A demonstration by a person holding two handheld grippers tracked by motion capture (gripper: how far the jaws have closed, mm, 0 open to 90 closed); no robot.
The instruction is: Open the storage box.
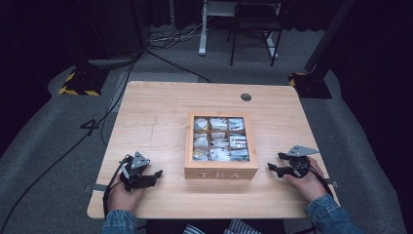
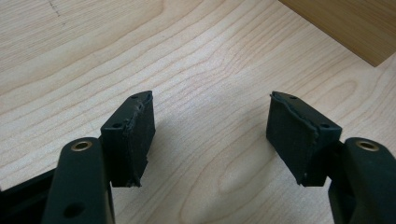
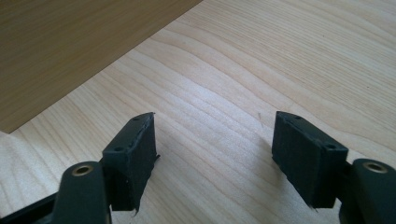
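Observation:
A wooden box (image 1: 220, 168) marked TEA sits in the middle of the table, its glass lid closed over several compartments of tea bags. My left gripper (image 1: 155, 174) rests on the table to the left of the box, jaws wide open with only bare wood between them (image 2: 210, 128). A corner of the box (image 2: 348, 25) shows at the top right of the left gripper view. My right gripper (image 1: 273, 168) lies to the right of the box, also open and empty (image 3: 212, 144). The box's side wall (image 3: 70, 46) shows at the upper left of the right gripper view.
The light wooden table (image 1: 156, 122) has a round cable hole (image 1: 246, 97) at its back right. Cables, a chair (image 1: 255, 29) and stand bases sit on the grey floor beyond the table.

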